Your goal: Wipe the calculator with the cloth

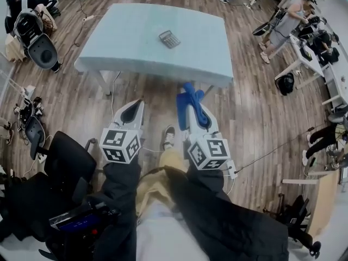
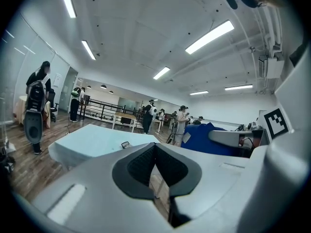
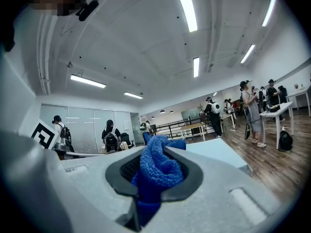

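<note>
1. Plainly, we have the cloth (image 1: 197, 109) in hand: our right hand-held gripper (image 1: 187, 94) is clamped on the blue fabric, which bunches between its jaws and spills past the tips.
2. Our left hand-held gripper (image 1: 137, 103) carries nothing, and its jaws sit together.
3. The calculator (image 1: 169, 38) lies flat on the pale desk (image 1: 125, 48), towards its far side. It is well apart from both hand-held grippers, which hang over the floor short of the near edge.
4. We judge that no wiping has begun, since cloth and calculator are not touching.
5. Nearly everything is left: we must step up, lower the cloth onto the calculator and rub across it.
</note>
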Available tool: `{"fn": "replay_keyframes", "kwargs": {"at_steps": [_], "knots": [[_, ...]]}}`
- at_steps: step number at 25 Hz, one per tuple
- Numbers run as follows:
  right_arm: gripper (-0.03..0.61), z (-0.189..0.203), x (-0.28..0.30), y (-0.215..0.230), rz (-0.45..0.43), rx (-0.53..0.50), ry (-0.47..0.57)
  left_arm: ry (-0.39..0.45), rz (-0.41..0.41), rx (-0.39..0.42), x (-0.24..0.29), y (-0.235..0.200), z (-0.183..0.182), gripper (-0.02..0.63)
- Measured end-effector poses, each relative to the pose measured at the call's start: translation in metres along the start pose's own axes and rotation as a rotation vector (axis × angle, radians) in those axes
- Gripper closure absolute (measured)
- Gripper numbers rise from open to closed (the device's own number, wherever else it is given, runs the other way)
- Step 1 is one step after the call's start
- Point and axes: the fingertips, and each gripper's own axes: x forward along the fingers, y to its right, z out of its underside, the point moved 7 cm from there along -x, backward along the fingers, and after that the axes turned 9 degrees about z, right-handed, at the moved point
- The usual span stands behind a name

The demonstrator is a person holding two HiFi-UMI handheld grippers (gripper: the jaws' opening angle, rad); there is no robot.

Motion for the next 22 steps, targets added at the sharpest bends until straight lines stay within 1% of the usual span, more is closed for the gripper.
{"fn": "replay_keyframes", "kwargs": {"at_steps": [4,8,13,16,19,22], "knots": [[0.522,-0.019,0.066,0.018,-0.022,0.006,0.015,0.005,-0.010,0.016,0.058,-0.031,-0.028,0.615],[0.522,-0.029,0.125,0.044,-0.026,0.027,-0.001,-0.008,-0.007,0.023,0.117,-0.050,-0.046,0.615],[0.522,-0.030,0.186,0.076,-0.032,0.052,-0.027,-0.046,0.003,0.022,0.190,-0.071,-0.053,0.615],[0.522,-0.031,0.220,0.088,-0.051,0.053,-0.049,-0.055,-0.001,0.011,0.228,-0.086,-0.059,0.615],[0.522,-0.037,0.252,0.099,-0.063,0.051,-0.069,-0.068,-0.005,0.000,0.258,-0.099,-0.067,0.615],[0.522,-0.041,0.285,0.107,-0.067,0.051,-0.088,-0.078,-0.017,-0.009,0.277,-0.115,-0.073,0.615]]}}
